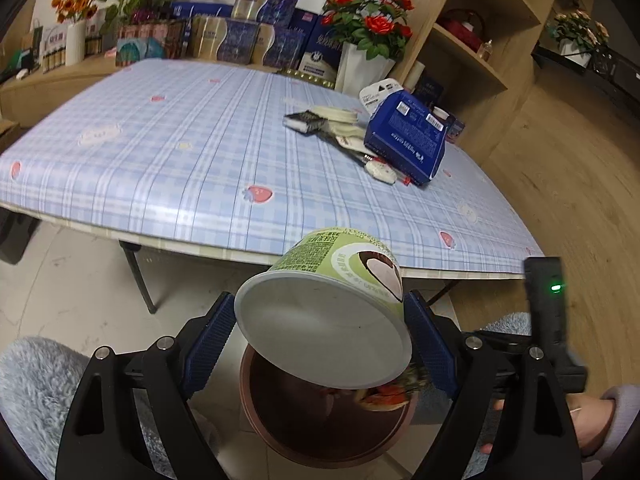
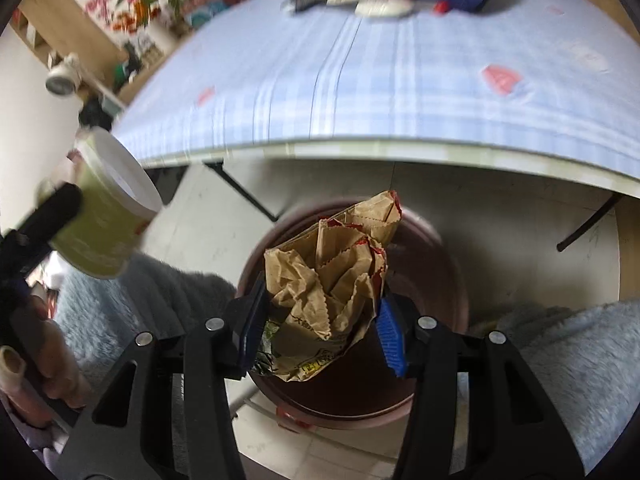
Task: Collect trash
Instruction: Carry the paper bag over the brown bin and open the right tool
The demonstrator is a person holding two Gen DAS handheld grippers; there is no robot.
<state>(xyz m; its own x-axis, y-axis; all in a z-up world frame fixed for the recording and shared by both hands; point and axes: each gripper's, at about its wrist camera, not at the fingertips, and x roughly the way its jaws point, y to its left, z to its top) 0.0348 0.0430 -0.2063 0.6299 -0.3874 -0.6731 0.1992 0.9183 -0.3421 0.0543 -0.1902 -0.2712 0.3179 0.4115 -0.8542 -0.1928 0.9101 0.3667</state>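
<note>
Looking down the left wrist view, we see the brown round trash bin [image 1: 320, 436] mostly hidden behind the green-and-white paper cup [image 1: 332, 312]; bin's lower rim is cut off by the black gripper frame. Left gripper [image 1: 320, 344] is clamped on that cup, blue pads on its sides. Cup lies tilted, long axis running from bottom centre toward the table, white base facing us, mouth pointing away.

Right wrist view is blurred toward the top, so items at the upper edge of the blue checked tablecloth [image 2: 360, 80] are hard to make out. Right gripper [image 2: 320, 328] is closed on a crumpled brown paper snack bag [image 2: 328, 288], pads pinching its lower part. Bag stands roughly upright betw. the fingers, torn top pointing to upper centre, directly over the bin's opening [image 2: 440, 264]. Cup shows again at left of frame [image 2: 108, 216], beside a fluffy grey sleeve [image 2: 180, 292].
</note>
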